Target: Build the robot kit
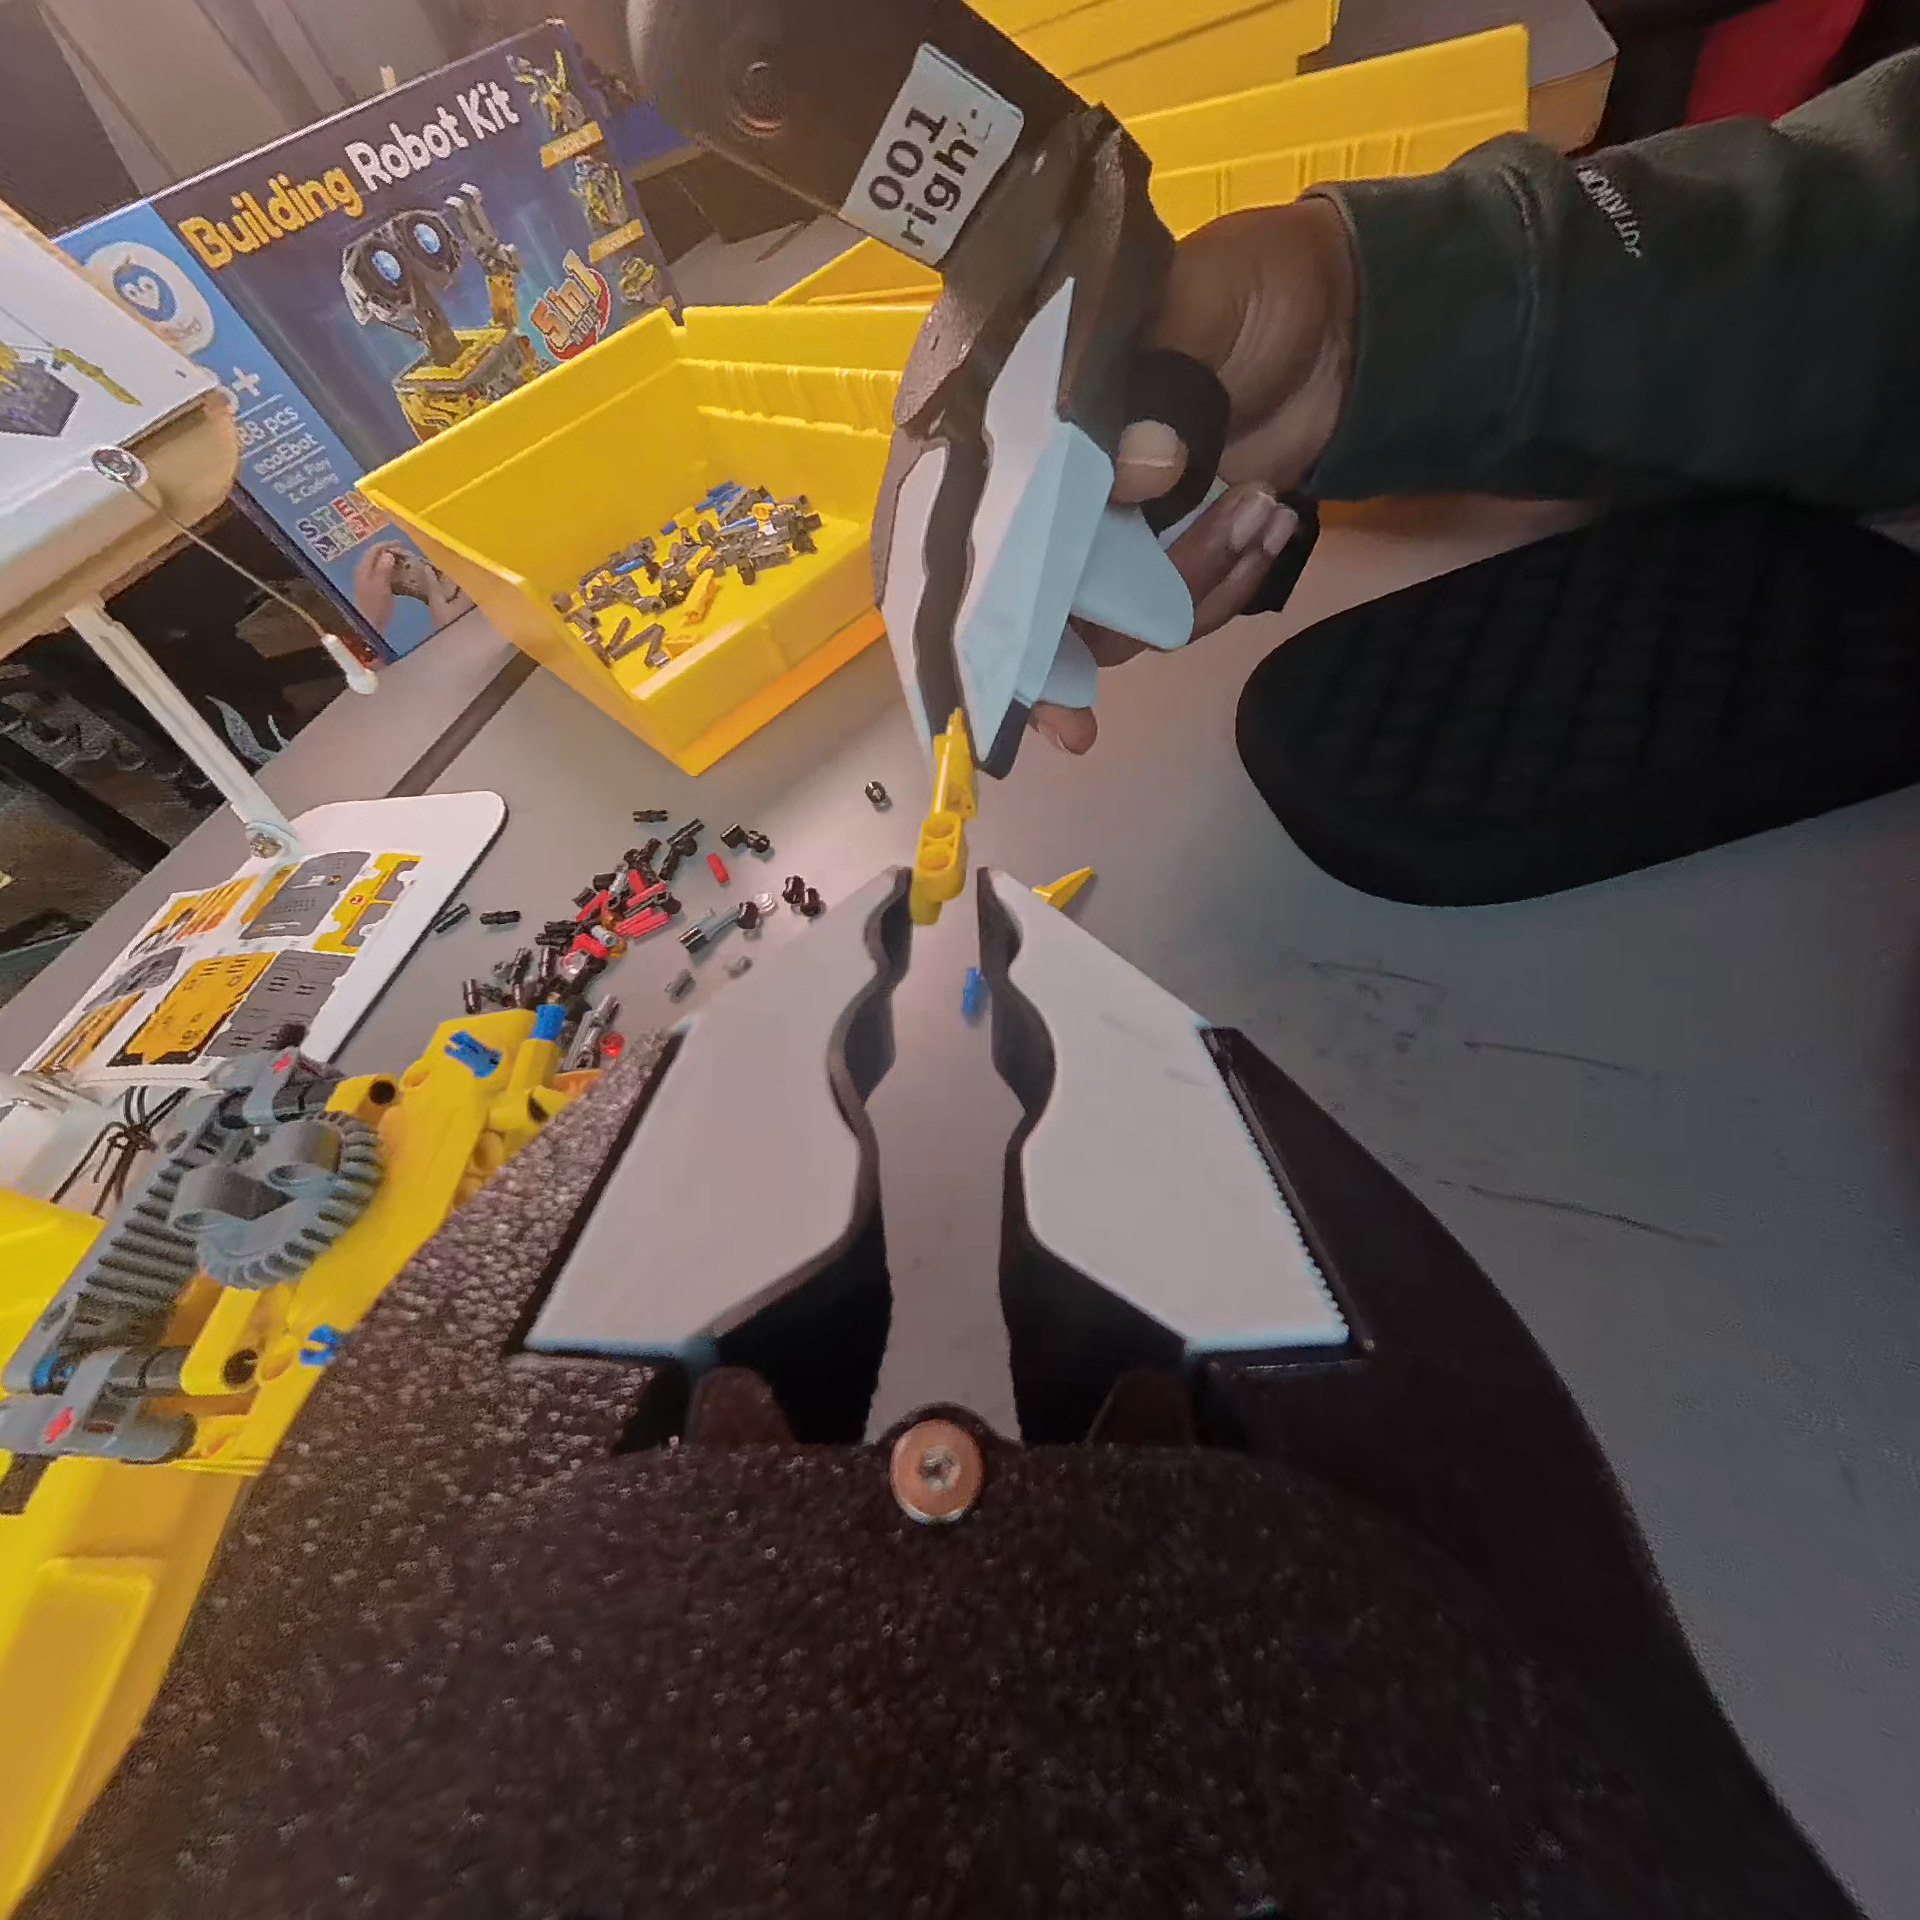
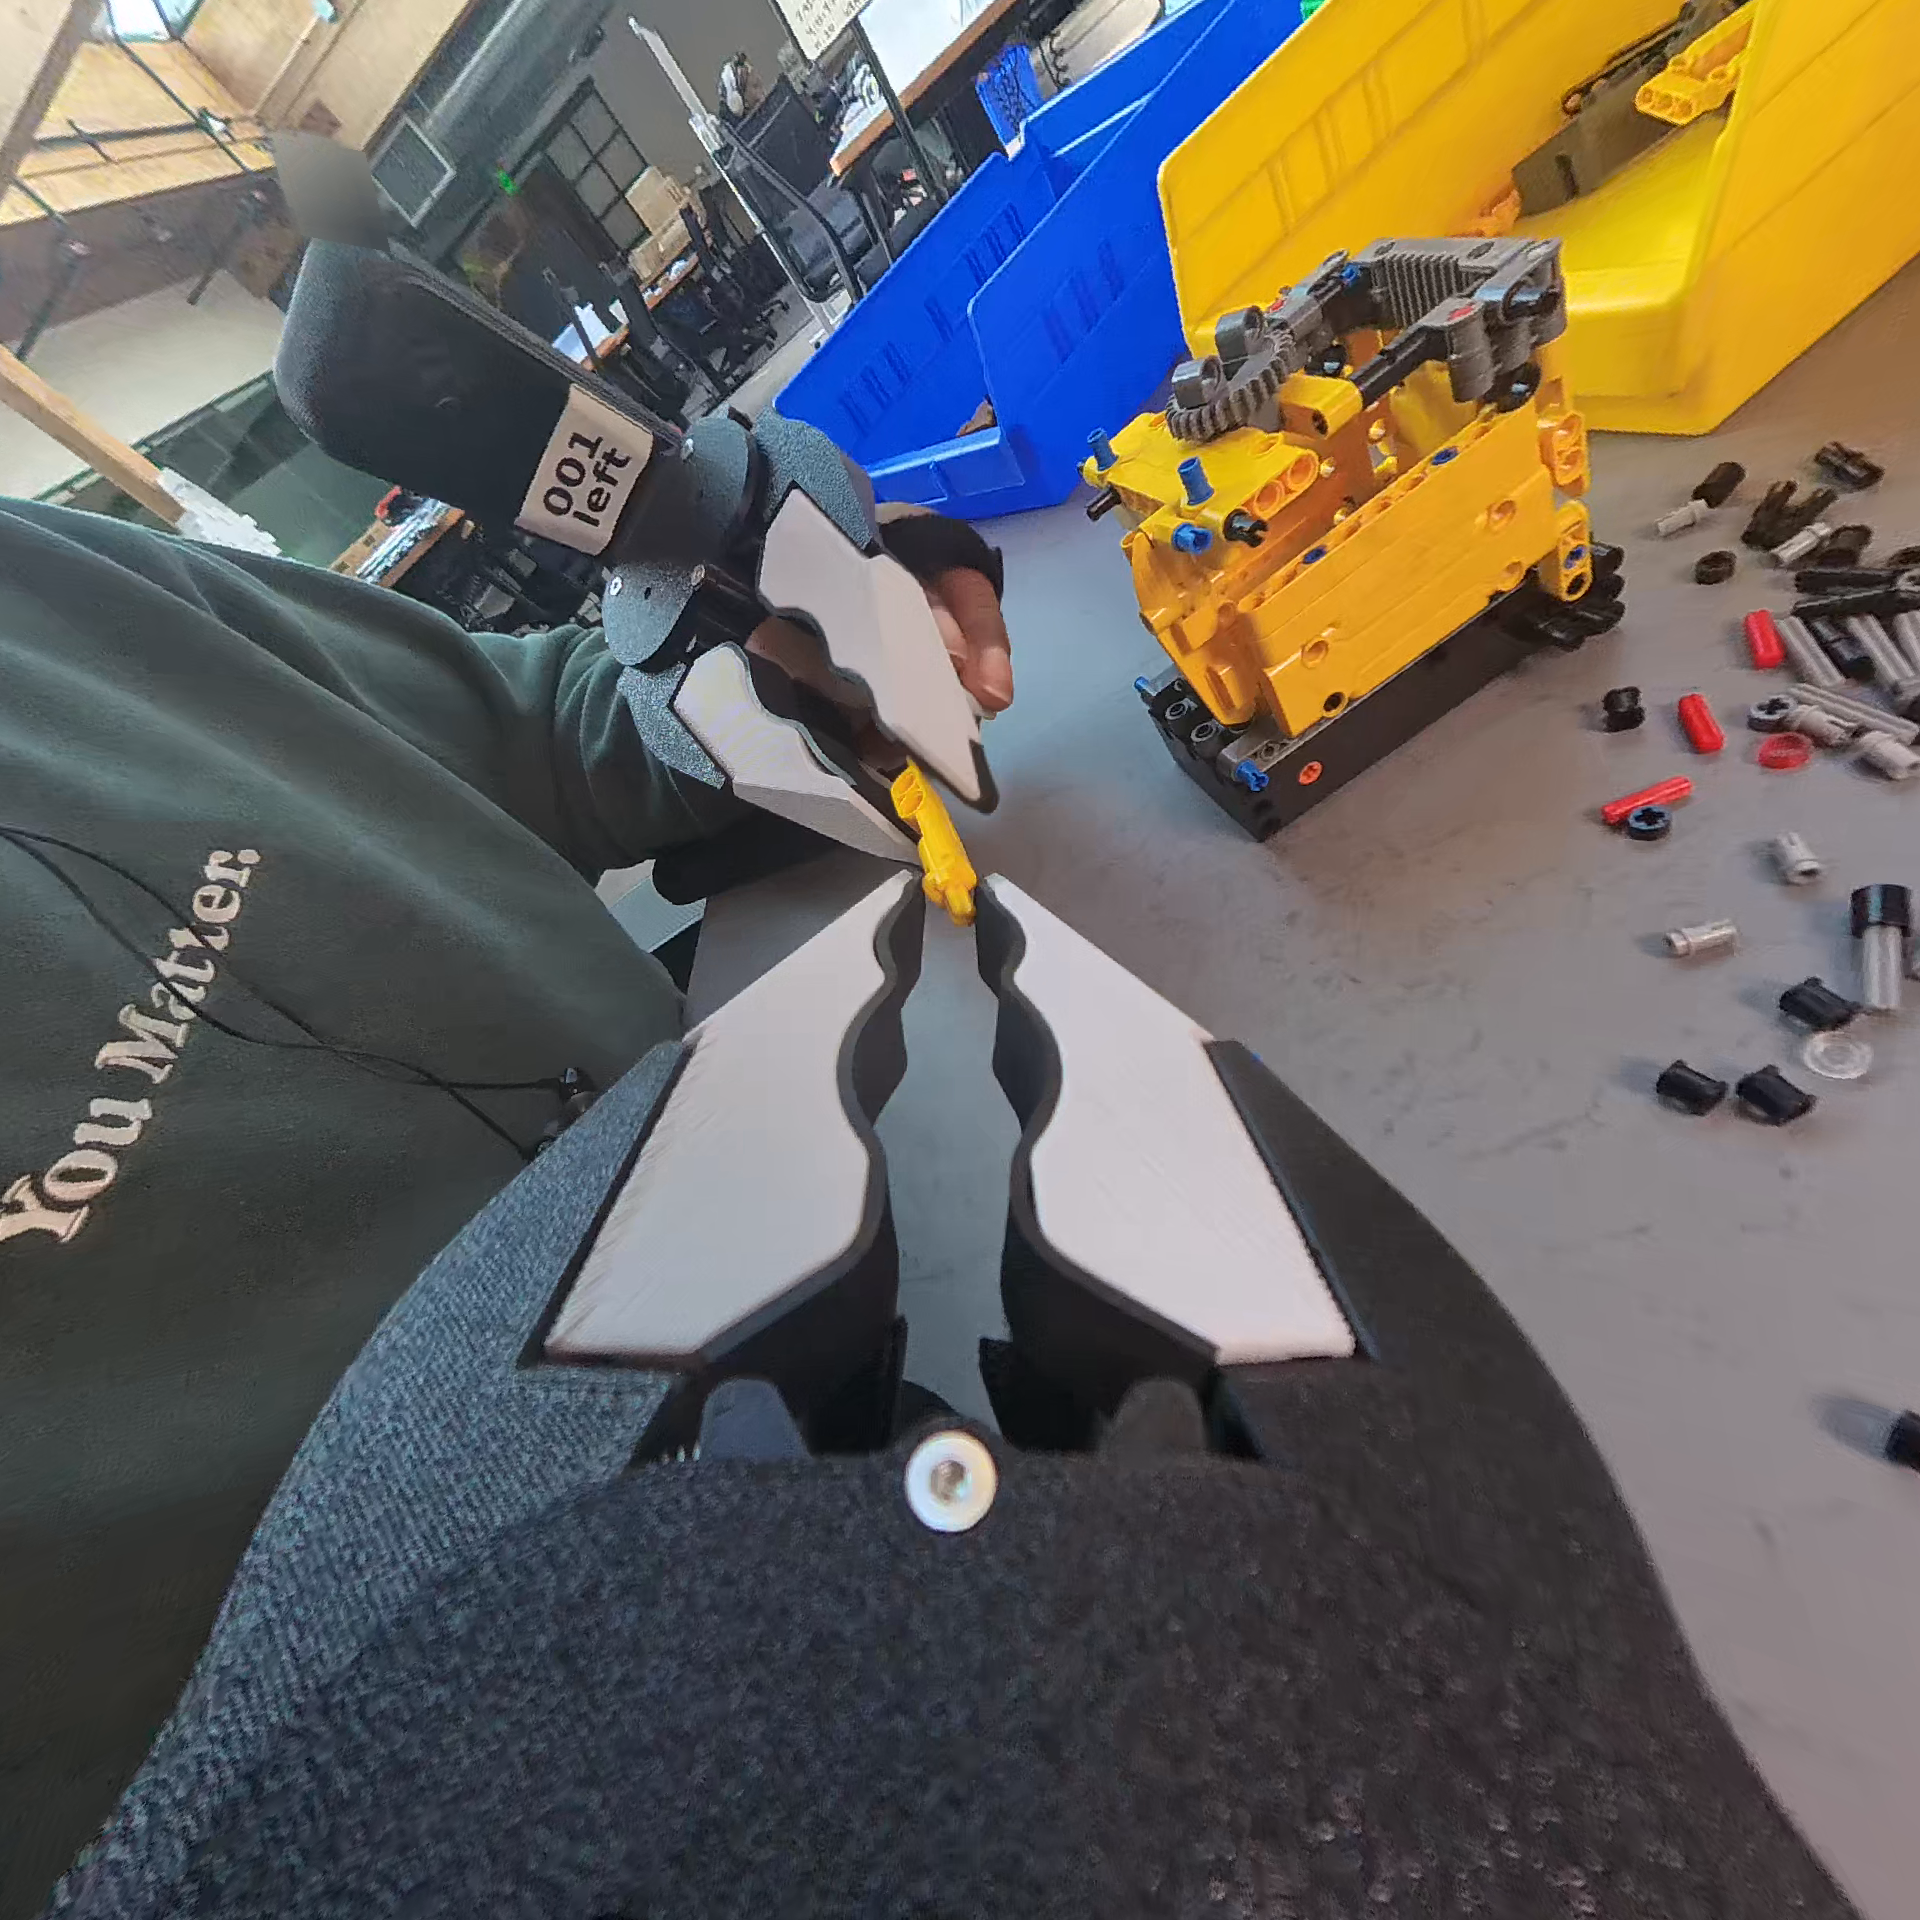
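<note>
A small yellow building piece (image 1: 940, 857) is held between both grippers just above the grey table (image 1: 1455, 1039). My left gripper (image 1: 940, 899) is shut on its lower end, which has round holes. My right gripper (image 1: 961, 748) comes down from above in a hand and is shut on its thin upper end. In the right wrist view my right gripper (image 2: 951, 899) pinches one end of the yellow piece (image 2: 943, 857), and my left gripper (image 2: 935, 821) pinches the other end. A small blue pin (image 1: 971, 989) lies on the table under my left fingers.
A part-built yellow and grey robot model (image 2: 1351, 582) stands to the right, with loose black, grey and red pins (image 2: 1818, 665) beside it. Yellow bins (image 1: 520, 488) and blue bins (image 2: 987, 281) stand behind. The kit box (image 1: 416, 208), an instruction sheet (image 1: 260, 935) and a black pad (image 1: 1610, 707) are nearby. The grippers are tip to tip, or close to it. The small blue pin (image 1: 971, 989) is about 9 centimetres from my right fingertips.
</note>
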The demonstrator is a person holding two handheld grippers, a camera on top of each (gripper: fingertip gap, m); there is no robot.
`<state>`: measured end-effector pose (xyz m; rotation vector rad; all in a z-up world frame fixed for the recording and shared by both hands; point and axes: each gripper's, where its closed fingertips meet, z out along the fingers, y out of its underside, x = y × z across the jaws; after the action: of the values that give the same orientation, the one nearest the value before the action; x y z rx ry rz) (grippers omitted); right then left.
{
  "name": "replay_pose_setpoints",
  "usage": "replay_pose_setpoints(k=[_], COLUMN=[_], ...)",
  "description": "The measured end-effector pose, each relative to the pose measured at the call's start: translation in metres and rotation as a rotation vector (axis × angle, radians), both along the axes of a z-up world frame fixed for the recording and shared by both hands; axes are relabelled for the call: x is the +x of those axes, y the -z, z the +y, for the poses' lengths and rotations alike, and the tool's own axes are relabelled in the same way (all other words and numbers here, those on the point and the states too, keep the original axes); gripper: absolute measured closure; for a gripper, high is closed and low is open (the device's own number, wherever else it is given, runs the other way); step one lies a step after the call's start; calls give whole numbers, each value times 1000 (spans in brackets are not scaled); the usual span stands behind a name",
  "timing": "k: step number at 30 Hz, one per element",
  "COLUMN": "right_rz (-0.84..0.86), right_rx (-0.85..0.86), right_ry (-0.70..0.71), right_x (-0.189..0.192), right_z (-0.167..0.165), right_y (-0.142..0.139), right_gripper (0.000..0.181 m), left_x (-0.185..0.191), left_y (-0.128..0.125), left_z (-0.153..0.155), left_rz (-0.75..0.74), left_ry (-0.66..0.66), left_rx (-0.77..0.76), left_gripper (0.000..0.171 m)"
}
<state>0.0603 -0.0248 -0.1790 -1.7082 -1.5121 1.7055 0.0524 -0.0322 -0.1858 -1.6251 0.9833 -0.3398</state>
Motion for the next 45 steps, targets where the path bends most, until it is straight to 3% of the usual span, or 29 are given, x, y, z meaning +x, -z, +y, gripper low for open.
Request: replay_pose_setpoints(k=[5, 13, 21, 45], right_rz=[2, 217, 382, 554], right_rx=[-23, 30, 214, 304], right_ry=[-12, -31, -12, -49], right_x=[0, -1, -3, 3], right_z=[-3, -9, -16, -36], right_y=[0, -33, -49, -63], right_gripper=[173, 175, 170, 168], left_x=[4, 6, 10, 20], left_y=[0, -37, -56, -65], left_z=[-5, -13, -18, -33], left_rz=[-113, -726, -1107, -1292], left_ry=[43, 209, 361, 553], left_rx=[-122, -474, -686, -860], left_gripper=[165, 165, 166, 165])
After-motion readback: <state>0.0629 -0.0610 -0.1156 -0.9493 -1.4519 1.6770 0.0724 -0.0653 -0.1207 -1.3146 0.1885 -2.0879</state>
